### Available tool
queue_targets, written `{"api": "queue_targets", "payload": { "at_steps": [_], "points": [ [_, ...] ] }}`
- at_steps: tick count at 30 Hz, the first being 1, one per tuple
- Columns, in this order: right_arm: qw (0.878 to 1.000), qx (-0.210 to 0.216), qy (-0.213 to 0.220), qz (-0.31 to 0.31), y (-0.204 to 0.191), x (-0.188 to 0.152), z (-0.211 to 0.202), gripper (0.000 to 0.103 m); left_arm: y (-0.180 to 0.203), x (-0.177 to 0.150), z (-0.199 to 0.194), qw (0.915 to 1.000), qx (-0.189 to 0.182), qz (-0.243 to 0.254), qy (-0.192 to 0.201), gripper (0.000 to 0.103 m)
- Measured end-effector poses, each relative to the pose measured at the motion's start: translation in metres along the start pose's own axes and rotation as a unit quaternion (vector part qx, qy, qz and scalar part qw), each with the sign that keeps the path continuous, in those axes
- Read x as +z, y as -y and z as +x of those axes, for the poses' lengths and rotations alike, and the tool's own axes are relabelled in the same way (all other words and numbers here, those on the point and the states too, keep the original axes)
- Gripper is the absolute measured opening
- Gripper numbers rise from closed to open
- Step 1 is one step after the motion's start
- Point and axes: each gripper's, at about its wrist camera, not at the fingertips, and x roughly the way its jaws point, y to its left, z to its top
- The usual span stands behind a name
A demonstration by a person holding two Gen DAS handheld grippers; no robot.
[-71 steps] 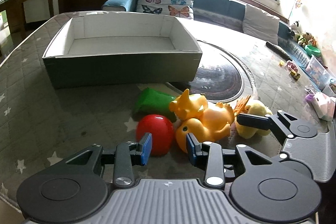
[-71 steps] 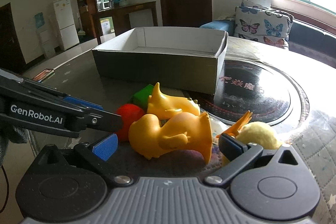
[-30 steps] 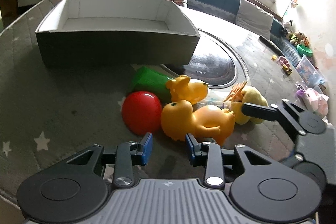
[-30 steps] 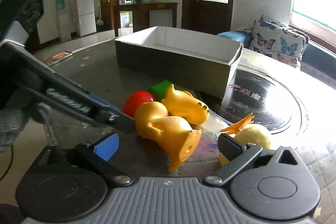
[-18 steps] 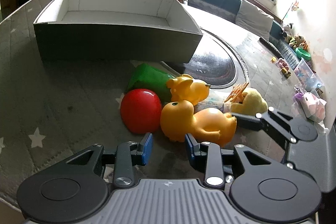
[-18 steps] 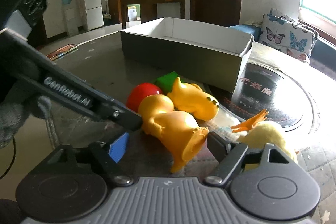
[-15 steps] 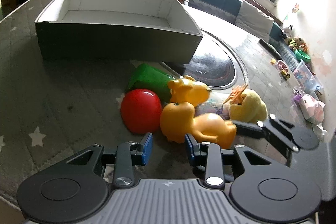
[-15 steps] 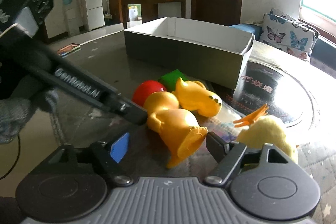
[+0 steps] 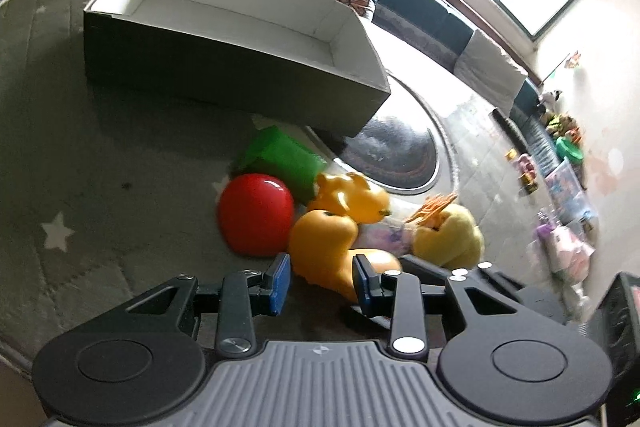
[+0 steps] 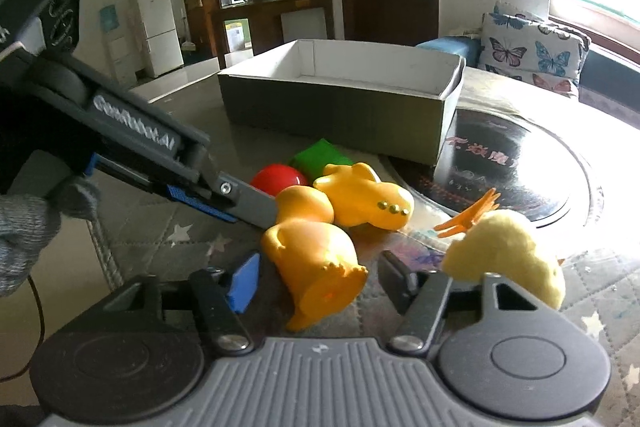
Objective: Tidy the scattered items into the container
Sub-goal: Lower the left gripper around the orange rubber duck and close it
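Two tools: right tool (image 10: 316, 285) closing around glossy orange duck (image 10: 316, 255), apparently untouched; left tool (image 9: 320, 281) opening.

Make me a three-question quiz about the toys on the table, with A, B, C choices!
1. Where is the green block?
A. In the box
B. On the table, by the red ball
C. On the sofa

2. How many orange rubber toys lie on the table?
A. Two
B. Five
C. None

3. What is in the box?
A. The red ball
B. The yellow plush
C. Nothing that shows

Answers:
1 B: the block lies on the table just behind the red ball, outside the box.
2 A: one orange toy lies between the right gripper's closing jaws, and a second one lies behind it.
3 C: the box's white floor shows bare, and the ball and the yellow plush are on the table.
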Motion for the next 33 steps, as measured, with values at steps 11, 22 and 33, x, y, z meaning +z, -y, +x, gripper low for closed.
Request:
{"api": "queue_targets", "payload": {
  "at_steps": [11, 22, 33],
  "points": [
    [1.000, 0.002, -0.005, -0.001, 0.001, -0.004, 0.003, 0.049, 0.007, 0.001, 0.012, 0.9997, 0.005, -0.025, -0.003, 0.038],
    [1.000, 0.005, -0.011, 0.013, 0.001, -0.004, 0.014, 0.044, -0.009, 0.008, 0.020, 0.9955, -0.005, -0.095, -0.005, 0.038],
    [1.000, -0.006, -0.006, 0.024, -0.004, -0.006, 0.009, 0.043, -0.015, 0.004, 0.020, 0.9941, -0.016, -0.107, -0.003, 0.036]
  ]
}}
